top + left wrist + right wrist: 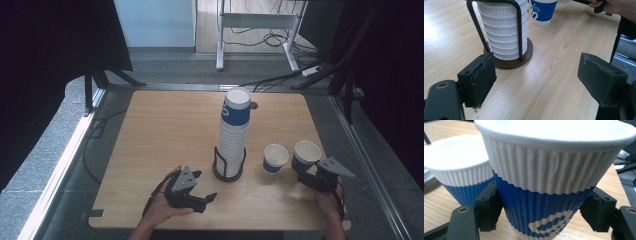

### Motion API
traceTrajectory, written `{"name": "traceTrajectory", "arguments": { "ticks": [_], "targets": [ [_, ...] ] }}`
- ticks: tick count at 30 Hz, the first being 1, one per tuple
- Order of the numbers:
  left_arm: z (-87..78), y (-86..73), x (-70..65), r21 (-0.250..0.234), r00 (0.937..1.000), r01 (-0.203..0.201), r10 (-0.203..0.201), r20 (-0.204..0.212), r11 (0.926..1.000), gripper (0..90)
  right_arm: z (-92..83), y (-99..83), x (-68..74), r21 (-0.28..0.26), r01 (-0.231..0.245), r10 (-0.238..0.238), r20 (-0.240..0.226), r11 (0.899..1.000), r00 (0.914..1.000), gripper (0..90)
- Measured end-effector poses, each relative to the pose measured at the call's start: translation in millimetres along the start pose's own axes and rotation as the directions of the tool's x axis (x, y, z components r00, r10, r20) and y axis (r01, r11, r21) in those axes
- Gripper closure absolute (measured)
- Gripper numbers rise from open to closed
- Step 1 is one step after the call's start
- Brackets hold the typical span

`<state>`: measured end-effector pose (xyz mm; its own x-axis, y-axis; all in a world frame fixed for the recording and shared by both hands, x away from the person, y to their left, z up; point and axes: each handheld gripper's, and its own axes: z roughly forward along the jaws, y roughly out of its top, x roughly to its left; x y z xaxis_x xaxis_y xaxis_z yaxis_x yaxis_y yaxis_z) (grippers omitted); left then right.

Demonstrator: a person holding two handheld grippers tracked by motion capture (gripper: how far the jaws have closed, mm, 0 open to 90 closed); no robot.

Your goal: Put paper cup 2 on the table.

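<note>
Firmly around cup [544, 195] (right fingers [491, 205])

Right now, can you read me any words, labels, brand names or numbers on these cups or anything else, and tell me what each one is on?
Cup beside the stack: small white print on its blue band, too blurred to read.
Cup in the right gripper: a white blocky mark on the blue band, cut off at the frame edge, not readable.
Top cup of the stack: a white mark on blue, too small to read.
Nothing else carries text.

I see a wooden table [165, 130] on grey carpet [45, 150], with black curtains [45, 40] either side. Beyond stand a white desk frame [260, 22] and loose cables [280, 37].
</note>
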<state>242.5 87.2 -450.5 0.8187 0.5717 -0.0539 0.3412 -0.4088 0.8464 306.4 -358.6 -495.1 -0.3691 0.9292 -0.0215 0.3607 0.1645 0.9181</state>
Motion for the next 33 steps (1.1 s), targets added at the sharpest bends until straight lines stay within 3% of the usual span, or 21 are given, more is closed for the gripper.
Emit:
{"name": "traceTrajectory", "arguments": {
  "ticks": [17,25,29,33],
  "targets": [
    [1.5,-0.9,-1.1,0.008,0.9997,-0.017,0.017,-0.016,0.9998,15.3,13.2,-11.2,-6.0,0.131,-0.008,0.004,0.027,0.991,0.9996,25.5],
    [1.8,-1.1,-1.2,0.009,0.9996,-0.018,0.019,-0.02,0.9998,15.3,14.9,-12.0,-5.2,0.156,0.002,-0.007,0.032,0.988,0.9995,22.5],
    [2.4,-1.6,-1.7,0.014,0.9995,-0.023,0.023,-0.021,0.9996,15.3,11.1,-11.3,-5.4,0.129,-0.03,0.03,-0.002,0.991,0.9995,14.0],
    [2.1,-1.9,-0.3,0.016,0.9994,-0.019,0.02,-0.027,0.9997,15.2,-9.6,-7.1,-3.7,0.056,-0.051,0.051,0.004,0.997,0.9987,12.3]
  ]
}}
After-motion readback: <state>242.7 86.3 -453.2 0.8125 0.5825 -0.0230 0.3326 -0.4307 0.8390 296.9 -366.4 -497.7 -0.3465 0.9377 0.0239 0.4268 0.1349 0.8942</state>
